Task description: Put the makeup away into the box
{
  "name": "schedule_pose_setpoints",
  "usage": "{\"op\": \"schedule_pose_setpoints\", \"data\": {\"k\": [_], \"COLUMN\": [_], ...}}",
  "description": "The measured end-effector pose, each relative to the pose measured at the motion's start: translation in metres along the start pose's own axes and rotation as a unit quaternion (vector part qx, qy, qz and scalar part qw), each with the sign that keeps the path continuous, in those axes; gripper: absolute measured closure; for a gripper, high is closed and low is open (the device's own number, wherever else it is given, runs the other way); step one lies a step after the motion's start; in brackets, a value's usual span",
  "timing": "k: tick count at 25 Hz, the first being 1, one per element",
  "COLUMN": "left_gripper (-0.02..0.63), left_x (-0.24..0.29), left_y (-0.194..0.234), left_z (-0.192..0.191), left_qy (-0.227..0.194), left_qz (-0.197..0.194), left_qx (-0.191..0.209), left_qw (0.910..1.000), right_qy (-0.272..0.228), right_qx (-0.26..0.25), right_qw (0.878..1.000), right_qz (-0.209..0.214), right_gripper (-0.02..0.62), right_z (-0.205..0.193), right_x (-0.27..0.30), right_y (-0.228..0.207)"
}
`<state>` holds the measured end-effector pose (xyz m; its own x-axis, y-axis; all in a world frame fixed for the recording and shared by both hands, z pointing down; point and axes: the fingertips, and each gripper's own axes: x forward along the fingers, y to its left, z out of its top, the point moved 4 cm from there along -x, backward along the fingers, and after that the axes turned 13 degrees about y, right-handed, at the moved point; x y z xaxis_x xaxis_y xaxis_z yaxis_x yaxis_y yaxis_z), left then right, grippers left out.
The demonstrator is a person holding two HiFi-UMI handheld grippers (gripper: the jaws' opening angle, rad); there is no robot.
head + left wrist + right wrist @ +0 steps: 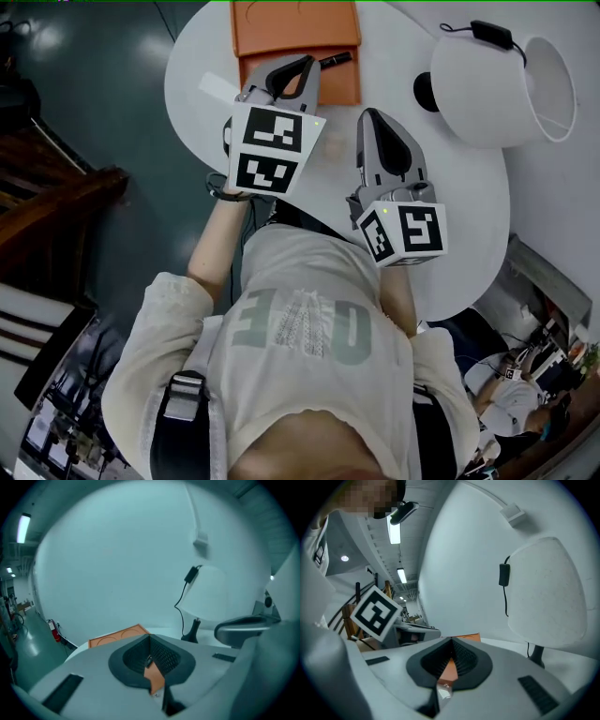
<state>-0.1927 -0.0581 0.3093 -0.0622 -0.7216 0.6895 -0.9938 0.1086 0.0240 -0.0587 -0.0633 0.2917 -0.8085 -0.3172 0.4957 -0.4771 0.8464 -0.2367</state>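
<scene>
Item: slim dark makeup stick (335,60). We are reading it as lying on the orange box (295,28), which is standing at the far edge of the white surface (459,197); it is probably at or near its place already.

Left gripper (307,66): we are holding it above the box with its tip just beside the stick and its jaws together. Whether they are pinching the stick's end we cannot tell.

Right gripper (371,116): we are holding it nearer us over bare surface, jaws together with nothing between them, likely parked clear of the work.

White lamp (497,84): it is standing to the right, apart from the box.
</scene>
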Motion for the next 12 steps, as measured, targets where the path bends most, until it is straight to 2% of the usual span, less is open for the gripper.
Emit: {"op": "schedule_pose_setpoints", "data": {"k": [3, 6, 9, 12], "left_gripper": [0.598, 0.598, 0.598, 0.598], "left_x": [-0.053, -0.095, -0.122, -0.135], "left_y": [0.003, 0.005, 0.004, 0.002], "left_z": [-0.004, -0.015, -0.023, -0.028], "left_qy": [-0.066, -0.117, -0.142, -0.148], "left_qz": [0.030, 0.056, 0.067, 0.084], "left_qx": [-0.025, -0.048, -0.058, -0.050], "left_qw": [0.9971, 0.9904, 0.9858, 0.9842], "right_qy": [-0.018, -0.032, -0.038, -0.034], "right_qx": [-0.017, -0.034, -0.044, -0.053], "right_qw": [1.000, 0.999, 0.998, 0.998], "right_qz": [0.011, 0.021, 0.024, 0.030], "right_gripper": [0.591, 0.591, 0.591, 0.591], "right_z": [0.006, 0.008, 0.006, 0.002], "right_x": [-0.008, -0.015, -0.023, -0.029], "right_y": [0.016, 0.031, 0.042, 0.050]}}
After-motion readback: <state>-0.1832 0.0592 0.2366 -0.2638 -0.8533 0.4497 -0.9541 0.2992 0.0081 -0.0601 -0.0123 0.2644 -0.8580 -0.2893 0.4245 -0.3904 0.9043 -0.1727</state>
